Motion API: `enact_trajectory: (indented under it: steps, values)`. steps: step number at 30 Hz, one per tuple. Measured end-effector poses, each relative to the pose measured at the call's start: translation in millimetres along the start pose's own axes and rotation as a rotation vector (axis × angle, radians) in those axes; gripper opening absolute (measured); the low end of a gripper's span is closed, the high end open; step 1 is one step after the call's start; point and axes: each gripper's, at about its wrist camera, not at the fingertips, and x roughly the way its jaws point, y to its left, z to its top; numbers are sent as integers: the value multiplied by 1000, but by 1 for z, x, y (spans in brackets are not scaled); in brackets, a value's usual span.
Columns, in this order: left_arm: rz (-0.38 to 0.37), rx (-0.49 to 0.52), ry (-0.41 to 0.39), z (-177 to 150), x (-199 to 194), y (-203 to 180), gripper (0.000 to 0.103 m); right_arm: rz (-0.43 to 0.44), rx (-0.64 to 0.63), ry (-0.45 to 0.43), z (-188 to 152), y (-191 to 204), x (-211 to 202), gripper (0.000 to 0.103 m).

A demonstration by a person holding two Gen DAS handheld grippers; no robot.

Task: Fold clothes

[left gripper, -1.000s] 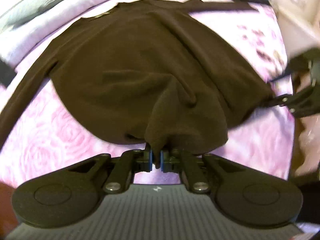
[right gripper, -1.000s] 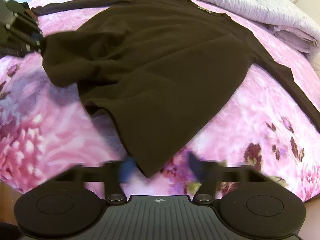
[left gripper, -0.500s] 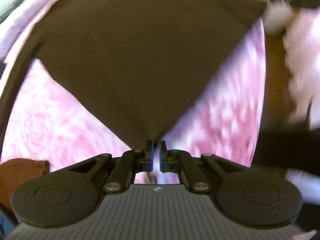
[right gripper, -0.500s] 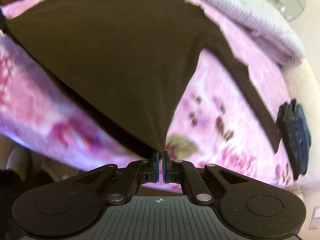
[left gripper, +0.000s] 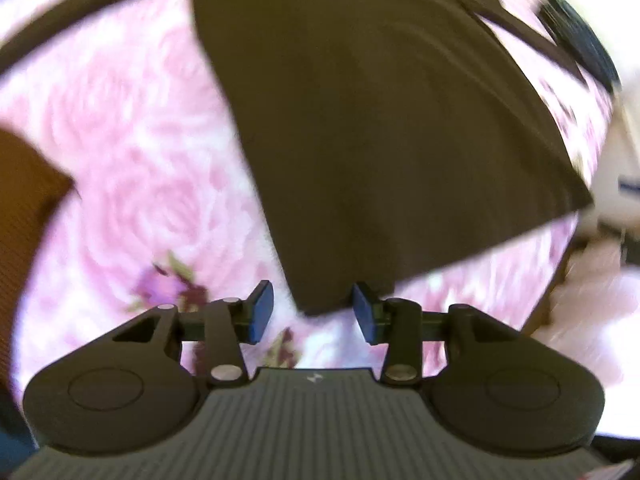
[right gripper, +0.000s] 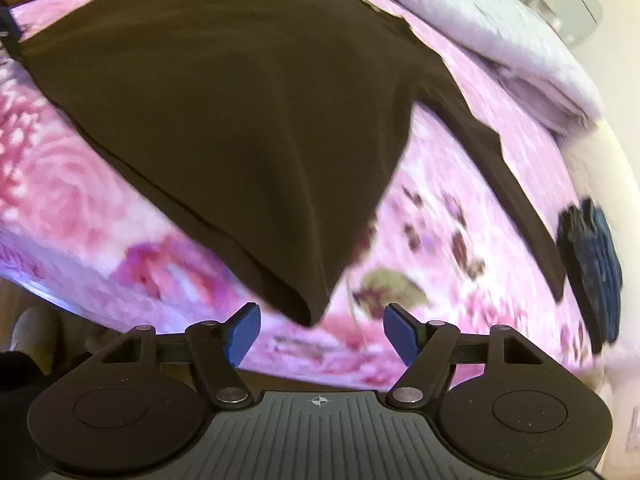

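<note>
A dark brown long-sleeved top (left gripper: 372,120) lies spread on the pink flowered bedspread (left gripper: 132,168). In the left wrist view one hem corner of it points down between the blue pads of my left gripper (left gripper: 312,312), whose jaws are opening; neither pad presses on the cloth. The right wrist view shows the other hem corner of the top (right gripper: 248,128), drooping just above my right gripper (right gripper: 320,334). Its jaws are opening too and stand wide, with no cloth pinched. One sleeve (right gripper: 508,172) runs out to the right.
A dark navy folded garment (right gripper: 592,268) lies at the bed's right edge. Pale lilac bedding (right gripper: 500,36) is heaped at the far side. A brown surface (left gripper: 24,208) shows beyond the bedspread's left edge in the left wrist view.
Half a second ago both grippers were shut on the hem corners with the top pulled taut. Now both have let go, and the corners hang loose just above the open pads.
</note>
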Motion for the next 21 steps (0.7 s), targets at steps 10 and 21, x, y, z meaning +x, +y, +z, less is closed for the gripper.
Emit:
enact_trajectory:
  steps: [10,21]
  values:
    - [-23,76,-47,10,-13,-20,10,253,620,-49,-4,-81,19,71]
    - [58,191,5,11,-29,-14,9,427,1117,74,-33,-113,82,15]
